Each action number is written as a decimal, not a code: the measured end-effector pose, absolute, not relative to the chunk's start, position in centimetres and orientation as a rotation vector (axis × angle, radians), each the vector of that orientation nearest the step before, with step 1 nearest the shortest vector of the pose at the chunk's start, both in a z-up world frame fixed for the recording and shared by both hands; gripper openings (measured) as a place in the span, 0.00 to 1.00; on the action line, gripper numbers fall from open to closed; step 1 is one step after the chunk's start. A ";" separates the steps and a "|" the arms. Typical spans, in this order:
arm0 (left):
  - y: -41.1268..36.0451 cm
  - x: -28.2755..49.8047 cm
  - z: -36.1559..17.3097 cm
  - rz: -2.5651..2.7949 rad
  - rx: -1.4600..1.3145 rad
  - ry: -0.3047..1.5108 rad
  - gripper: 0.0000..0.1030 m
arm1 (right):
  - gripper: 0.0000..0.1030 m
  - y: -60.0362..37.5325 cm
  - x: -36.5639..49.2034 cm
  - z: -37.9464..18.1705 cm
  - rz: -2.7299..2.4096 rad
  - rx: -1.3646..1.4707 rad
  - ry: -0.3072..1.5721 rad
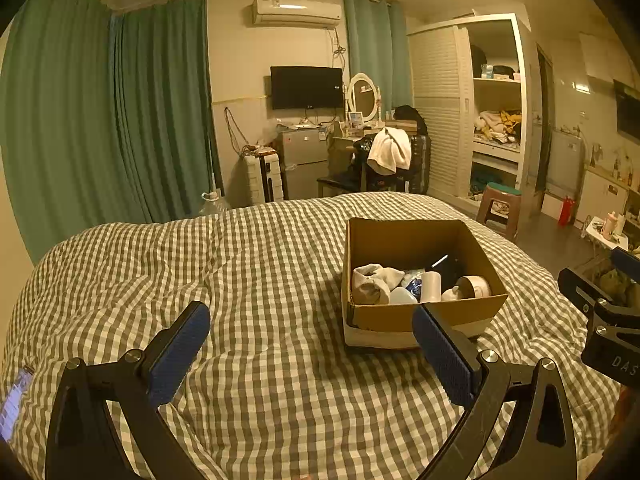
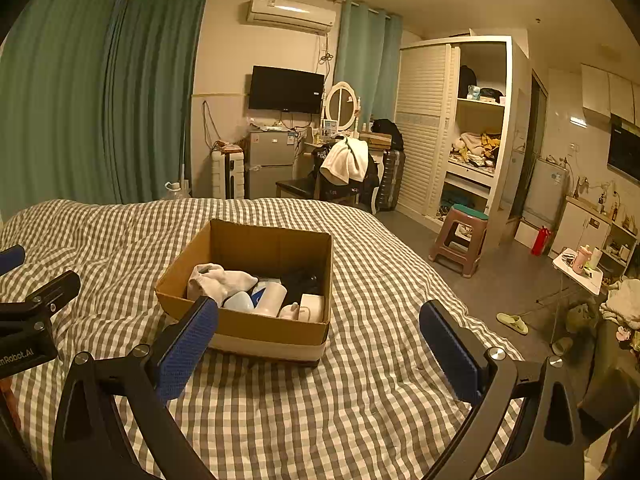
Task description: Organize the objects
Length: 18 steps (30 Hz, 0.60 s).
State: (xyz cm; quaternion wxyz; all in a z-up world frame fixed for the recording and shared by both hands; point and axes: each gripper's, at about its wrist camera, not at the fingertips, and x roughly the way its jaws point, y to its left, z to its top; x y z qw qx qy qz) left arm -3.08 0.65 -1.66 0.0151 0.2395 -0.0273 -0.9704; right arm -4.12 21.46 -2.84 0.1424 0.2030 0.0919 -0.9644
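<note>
Open brown cardboard box point(image 2: 256, 280) of white items sits on grey-white checked quilt bed point(image 1: 260, 360). Green curtains point(image 2: 80, 100), wall TV point(image 2: 286, 89), white louvred wardrobe point(image 2: 424, 128) behind. Left claw point(image 1: 310, 344) and right claw point(image 2: 318, 340) both released, holding nothing.

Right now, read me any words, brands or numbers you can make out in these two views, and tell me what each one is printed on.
"DAS": white letters on the black body of the right gripper, cut off at the edge of the left wrist view.
"mRobot.AI": white letters on the black body of the left gripper, its start cut off in the right wrist view.
Sticker on the air conditioner: too small to read.
Labels on the fridge: blurred.
Items in the cardboard box: no legible print.
</note>
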 end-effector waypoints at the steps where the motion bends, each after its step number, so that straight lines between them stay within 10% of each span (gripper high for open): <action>1: 0.6 -3.0 -1.7 -3.019 0.747 -0.082 1.00 | 0.98 21.5 -4.1 -2.9 -2.782 0.587 0.267; 18: 0.7 -2.7 -1.5 -3.010 0.737 -0.090 1.00 | 0.98 21.4 -4.2 -3.1 -2.774 0.598 0.286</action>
